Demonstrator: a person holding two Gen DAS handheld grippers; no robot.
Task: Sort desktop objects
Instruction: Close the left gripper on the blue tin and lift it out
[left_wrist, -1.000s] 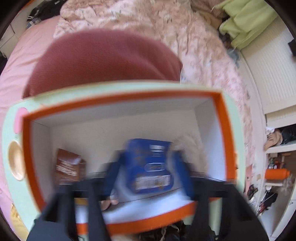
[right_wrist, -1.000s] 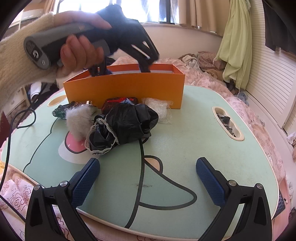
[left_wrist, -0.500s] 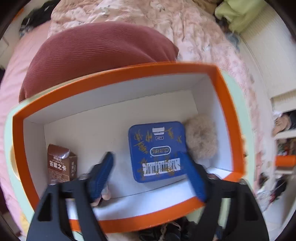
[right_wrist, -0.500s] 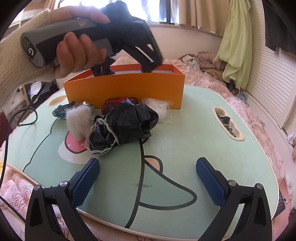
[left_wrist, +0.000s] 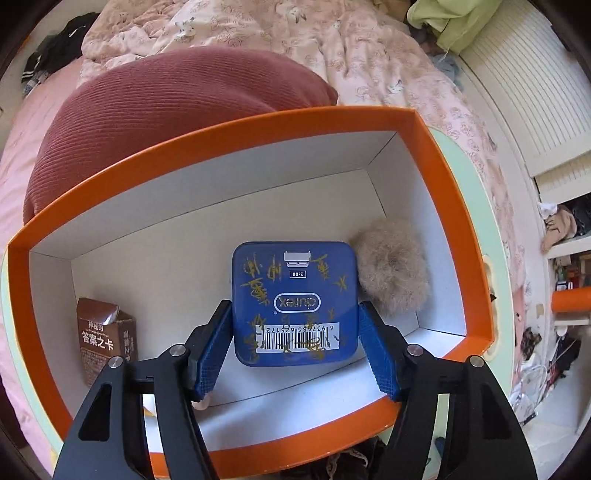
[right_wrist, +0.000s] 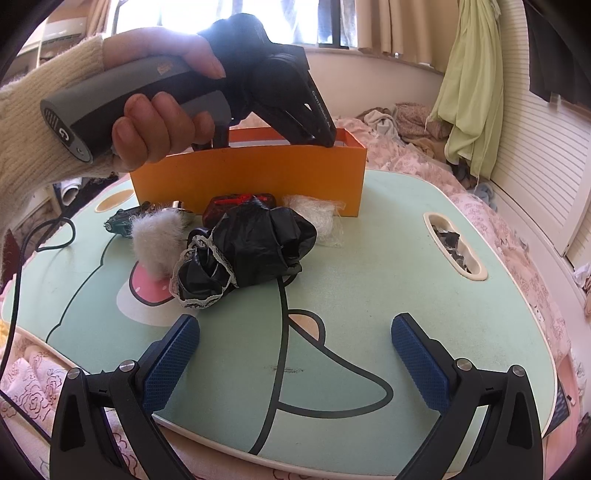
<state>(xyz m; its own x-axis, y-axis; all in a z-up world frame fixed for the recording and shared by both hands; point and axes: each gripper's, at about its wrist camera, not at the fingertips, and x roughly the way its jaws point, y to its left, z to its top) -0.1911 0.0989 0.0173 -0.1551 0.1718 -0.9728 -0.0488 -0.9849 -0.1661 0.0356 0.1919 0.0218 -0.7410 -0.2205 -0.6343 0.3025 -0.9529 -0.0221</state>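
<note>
The left claw (left_wrist: 295, 354) points steeply down into the orange box (left_wrist: 447, 192), its jaws closing with the blue tin (left_wrist: 295, 295) between them. The blue pads sit at the tin's two lower edges; whether they already press on it cannot be told, as the tin lies flat on the white box floor. Just right of this claw, touching the tin's edge, lies a beige fluffy ball (left_wrist: 393, 271). To its left stands a brown card carton (left_wrist: 105, 336), apart from the tin.

The right claw (right_wrist: 295, 354) is released, jaws wide, nothing between them, above the pale green worktop (right_wrist: 388, 258). Ahead of it lie a black lace-trimmed bundle (right_wrist: 251, 247) and a white fur tuft (right_wrist: 155, 240), before the box wall.
</note>
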